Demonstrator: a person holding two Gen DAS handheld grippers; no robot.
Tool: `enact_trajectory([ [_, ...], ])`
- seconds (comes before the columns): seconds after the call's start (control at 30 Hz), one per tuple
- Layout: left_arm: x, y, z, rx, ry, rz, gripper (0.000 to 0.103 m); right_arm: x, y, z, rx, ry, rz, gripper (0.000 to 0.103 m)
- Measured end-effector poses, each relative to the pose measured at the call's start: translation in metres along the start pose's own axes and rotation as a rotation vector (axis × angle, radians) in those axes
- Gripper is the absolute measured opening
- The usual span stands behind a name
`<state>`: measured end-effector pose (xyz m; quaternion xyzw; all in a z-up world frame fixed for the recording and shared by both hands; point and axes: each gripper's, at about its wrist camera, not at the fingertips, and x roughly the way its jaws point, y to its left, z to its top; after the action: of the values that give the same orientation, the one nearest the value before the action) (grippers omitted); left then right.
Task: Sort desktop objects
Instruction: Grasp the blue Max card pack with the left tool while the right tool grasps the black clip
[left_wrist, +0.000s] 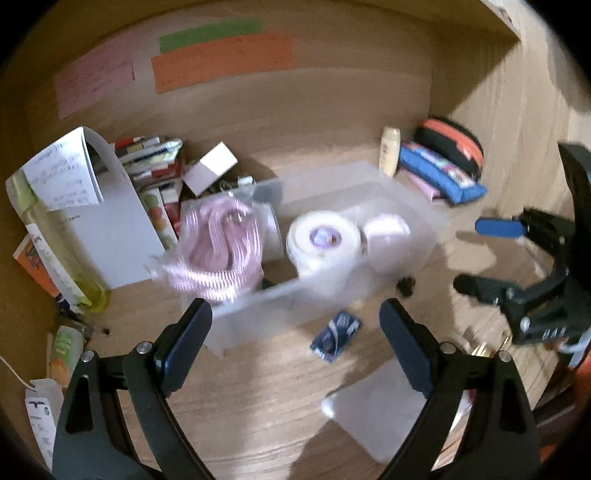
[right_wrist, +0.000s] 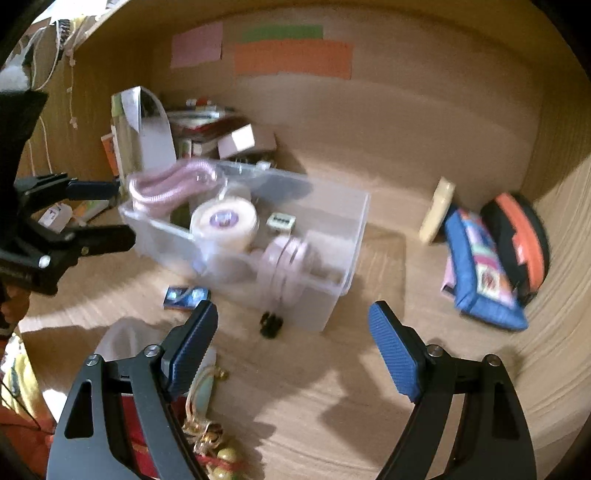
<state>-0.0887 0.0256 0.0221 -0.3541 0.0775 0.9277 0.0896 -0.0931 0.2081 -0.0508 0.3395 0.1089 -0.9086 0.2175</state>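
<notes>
Left gripper (left_wrist: 295, 317): jaws spread wide, nothing between them, poised over the wooden desk (left_wrist: 258, 413). Ahead, clear plastic bin (left_wrist: 255, 306) holds a pink coiled cable (left_wrist: 218, 240) at its left end and a white tape roll (left_wrist: 323, 240) beside it. Small dark blue box (left_wrist: 335, 336) lies just before the bin. Right gripper (right_wrist: 293, 328): jaws apart, empty

Bare surface (right_wrist: 369, 369) lies before the clear bin (right_wrist: 332, 291); a small blue box (right_wrist: 185, 296) and black clip (right_wrist: 270, 324) obstruct it.
</notes>
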Motion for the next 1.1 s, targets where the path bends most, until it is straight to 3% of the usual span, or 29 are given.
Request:
enact_trajectory([
  [0.1, 0.009, -0.002, -0.013, 0.017, 0.042, -0.008, 0.085, 0.009, -0.002, -0.008, 0.026, 0.032, 0.008, 0.082],
  [0.17, 0.017, -0.002, -0.019, 0.019, 0.08, -0.023, 0.07, 0.017, -0.003, -0.012, 0.043, 0.057, 0.019, 0.081],
  [0.3, 0.032, 0.0, -0.029, 0.005, 0.135, -0.054, 0.067, 0.027, -0.004, -0.017, 0.069, 0.093, 0.057, 0.081],
  [0.37, 0.039, -0.001, -0.029, 0.001, 0.156, -0.079, 0.058, 0.032, -0.004, -0.018, 0.074, 0.104, 0.071, 0.08],
  [0.4, 0.042, -0.002, -0.029, 0.003, 0.165, -0.09, 0.057, 0.035, -0.003, -0.018, 0.078, 0.109, 0.079, 0.078],
  [0.47, 0.047, -0.004, -0.028, 0.005, 0.186, -0.123, 0.054, 0.041, -0.004, -0.018, 0.089, 0.135, 0.113, 0.058],
  [0.57, 0.056, -0.004, -0.027, 0.012, 0.217, -0.161, 0.054, 0.052, -0.004, -0.018, 0.105, 0.176, 0.146, 0.045],
  [0.8, 0.071, -0.009, -0.018, 0.036, 0.258, -0.207, 0.052, 0.063, 0.0, -0.014, 0.102, 0.19, 0.137, 0.039],
  [0.97, 0.078, -0.007, -0.015, 0.035, 0.256, -0.262, 0.038, 0.071, 0.005, -0.012, 0.072, 0.196, 0.086, 0.039],
  [1.1, 0.079, -0.009, -0.016, 0.056, 0.239, -0.274, 0.035, 0.073, 0.012, -0.009, 0.041, 0.196, 0.093, 0.039],
])
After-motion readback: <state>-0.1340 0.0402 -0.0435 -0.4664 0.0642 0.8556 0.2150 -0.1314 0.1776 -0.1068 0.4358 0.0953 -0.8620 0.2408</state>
